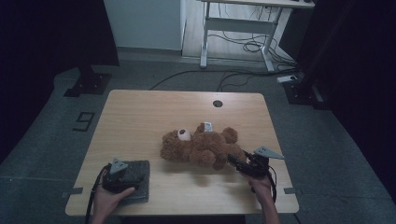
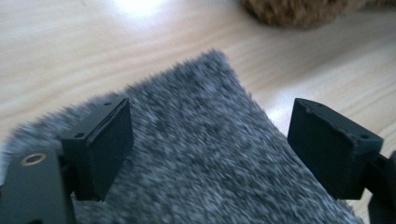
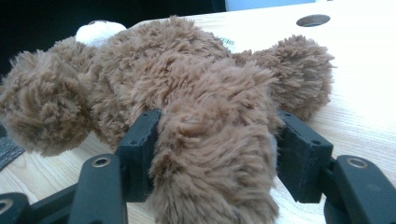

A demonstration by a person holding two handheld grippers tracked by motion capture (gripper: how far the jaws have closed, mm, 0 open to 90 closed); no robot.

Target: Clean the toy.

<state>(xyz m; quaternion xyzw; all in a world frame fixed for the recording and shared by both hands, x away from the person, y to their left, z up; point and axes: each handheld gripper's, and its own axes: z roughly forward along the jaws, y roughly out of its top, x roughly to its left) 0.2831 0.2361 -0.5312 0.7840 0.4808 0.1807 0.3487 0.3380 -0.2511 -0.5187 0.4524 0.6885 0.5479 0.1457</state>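
Dim room w/ cables on the floor behind, pale wooden table (image 1: 140, 121) in front of the person. Right gripper (image 1: 237, 163) has its jaws about halfway in, pads pressed on both sides of one leg of the brown teddy bear (image 1: 201, 147); right gripper view shows the fur bulging between the pads, so that's a real grip. Bear lies on its back approx mid-table, head toward the left side, leg end toward the right gripper, body resting on the wood, not lifted. Left gripper (image 1: 122, 176) sits low over the grey furry cloth (image 1: 137, 175) at the near left corner of the table, jaws spread wide w/ the fabric under and between them but nothing pinched; it probably touches the pile, though the blur in the left gripper view makes that hard to say. Cloth and bear are well apart. Progress, as I judge it: bear secured, cloth not yet grasped, so bringing the two together is left to do.
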